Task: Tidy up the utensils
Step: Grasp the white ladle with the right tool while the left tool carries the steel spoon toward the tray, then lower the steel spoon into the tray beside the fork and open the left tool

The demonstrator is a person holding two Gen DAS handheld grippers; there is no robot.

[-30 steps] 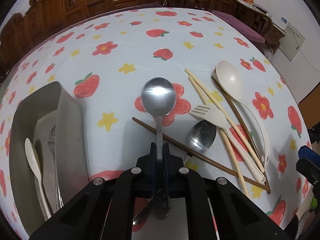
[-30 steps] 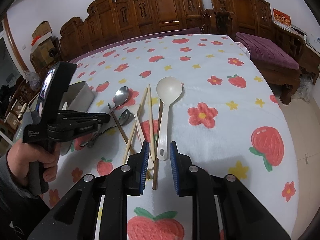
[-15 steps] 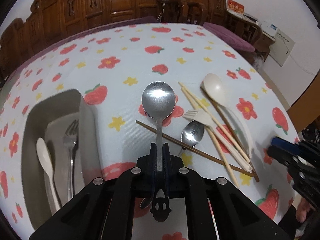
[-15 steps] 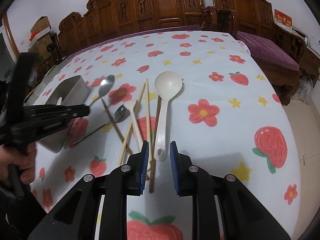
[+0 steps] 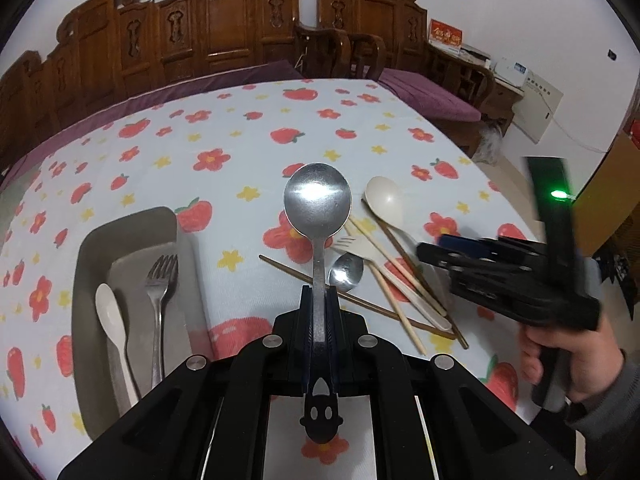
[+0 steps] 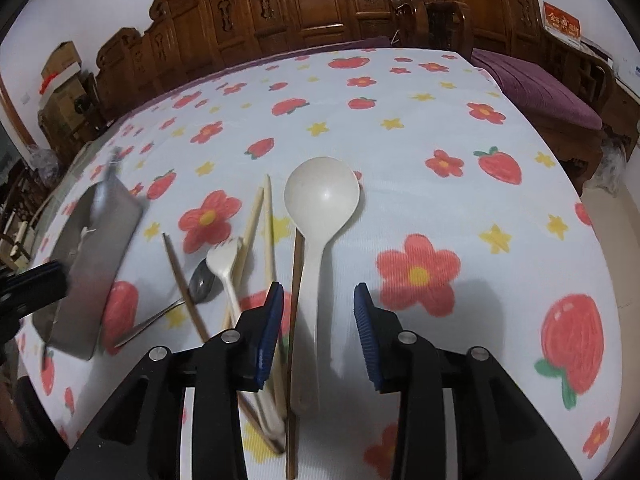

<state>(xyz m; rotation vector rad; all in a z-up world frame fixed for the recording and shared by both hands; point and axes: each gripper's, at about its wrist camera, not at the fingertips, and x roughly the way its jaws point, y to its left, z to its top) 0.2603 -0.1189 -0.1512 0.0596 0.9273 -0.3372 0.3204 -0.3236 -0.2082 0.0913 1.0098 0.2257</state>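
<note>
Left gripper [image 5: 319, 312] is clamped on the handle of one large metal spoon [image 5: 318, 204], bowl held up above the flowered tablecloth [image 5: 224, 128]. Right gripper [image 6: 318, 312] has its jaws apart, having just been widening; the handle of the white ladle [image 6: 320, 204] and a dark chopstick [image 6: 295, 280] lie on the cloth between the blue pads, which press on neither. Grey tray [image 5: 86, 280] at left holds two pieces: one white spoon [image 5: 110, 316] and one metal fork [image 5: 160, 280], side by side, handles toward the camera. Loose pile right of the tray, counted in the left wrist view: one white ladle, one white fork [image 5: 360, 246], one small metal spoon [image 5: 346, 272], two pale chopsticks [image 5: 394, 304], two dark chopsticks, one of them [image 5: 288, 270] crossing under the small spoon. Pieces overlap and touch. A hand [image 5: 560, 364] in a grey sleeve grips the right gripper's handle at the frame's right edge.
</note>
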